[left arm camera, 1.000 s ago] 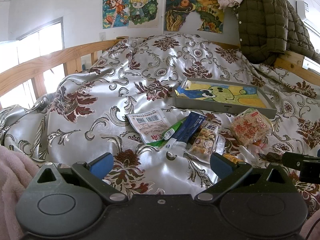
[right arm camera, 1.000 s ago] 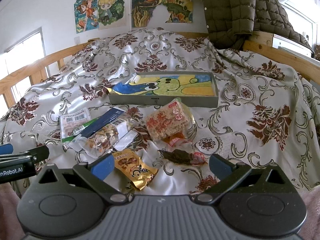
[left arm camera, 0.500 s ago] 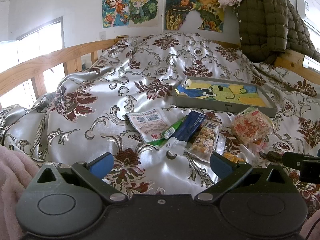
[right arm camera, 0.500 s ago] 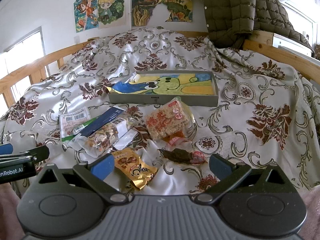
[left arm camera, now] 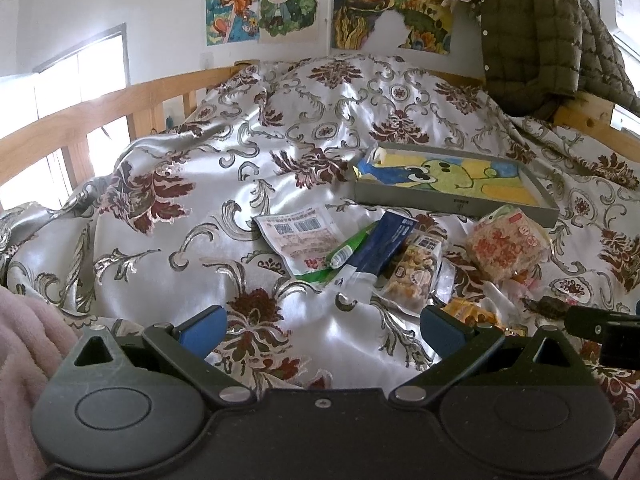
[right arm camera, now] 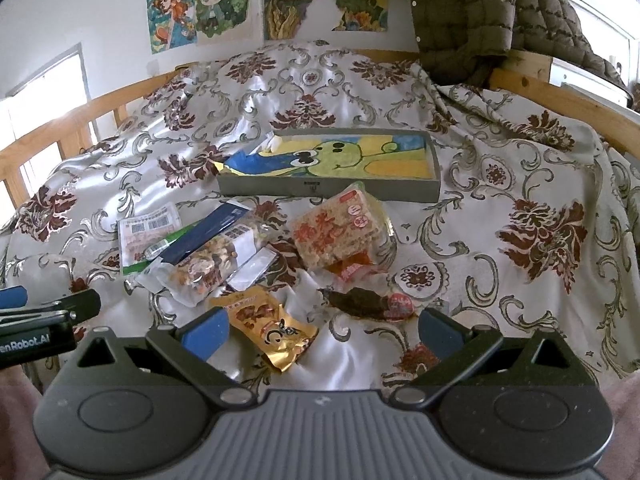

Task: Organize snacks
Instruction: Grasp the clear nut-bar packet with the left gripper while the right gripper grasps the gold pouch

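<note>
Both your grippers, left gripper and right gripper, hang wide, empty; gold snack packet lies just ahead, near the tray.

The left gripper has edged slightly nearer the snack pile.

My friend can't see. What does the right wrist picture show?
Snack packets lie scattered on a flowery bedspread, and the open right gripper hovers just over a gold packet. Behind them sits a grey tray with a green cartoon frog inside. Nothing is held.
</note>
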Tool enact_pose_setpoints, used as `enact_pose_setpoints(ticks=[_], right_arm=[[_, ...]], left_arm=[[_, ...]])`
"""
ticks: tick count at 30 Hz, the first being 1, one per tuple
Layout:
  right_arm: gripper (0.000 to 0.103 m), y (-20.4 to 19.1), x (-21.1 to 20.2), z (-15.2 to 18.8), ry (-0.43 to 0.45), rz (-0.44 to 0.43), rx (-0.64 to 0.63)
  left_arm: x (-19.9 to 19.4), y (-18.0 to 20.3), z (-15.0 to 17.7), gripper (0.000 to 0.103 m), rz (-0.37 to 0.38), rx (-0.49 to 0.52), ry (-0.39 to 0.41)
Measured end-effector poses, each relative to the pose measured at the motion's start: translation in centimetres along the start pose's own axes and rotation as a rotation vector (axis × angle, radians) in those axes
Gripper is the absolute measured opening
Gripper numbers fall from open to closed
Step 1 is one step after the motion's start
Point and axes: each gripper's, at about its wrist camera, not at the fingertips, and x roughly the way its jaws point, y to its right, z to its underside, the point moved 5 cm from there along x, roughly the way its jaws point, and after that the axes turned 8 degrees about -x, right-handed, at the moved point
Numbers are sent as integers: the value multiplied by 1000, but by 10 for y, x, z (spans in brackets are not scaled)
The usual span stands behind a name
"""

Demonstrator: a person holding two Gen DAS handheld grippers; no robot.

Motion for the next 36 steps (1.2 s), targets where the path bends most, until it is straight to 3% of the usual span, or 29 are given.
enact_pose_setpoints(ticks=[14,20,28,36], right_arm=[[103,-3,8,-22,42,0,-73],[103,-1,7,-33,136,70,-171],[103,8,36,-31,3,-16,-117],[103,11,46,-36,-34,-29,-146]], left_arm=[[15,0,-5,102,-17,-12,-65],[27,1,-14,102,32,-8,-105],[43,14,-35,102,90,77,-95],[63,30,-57,102,191,210,-112]])
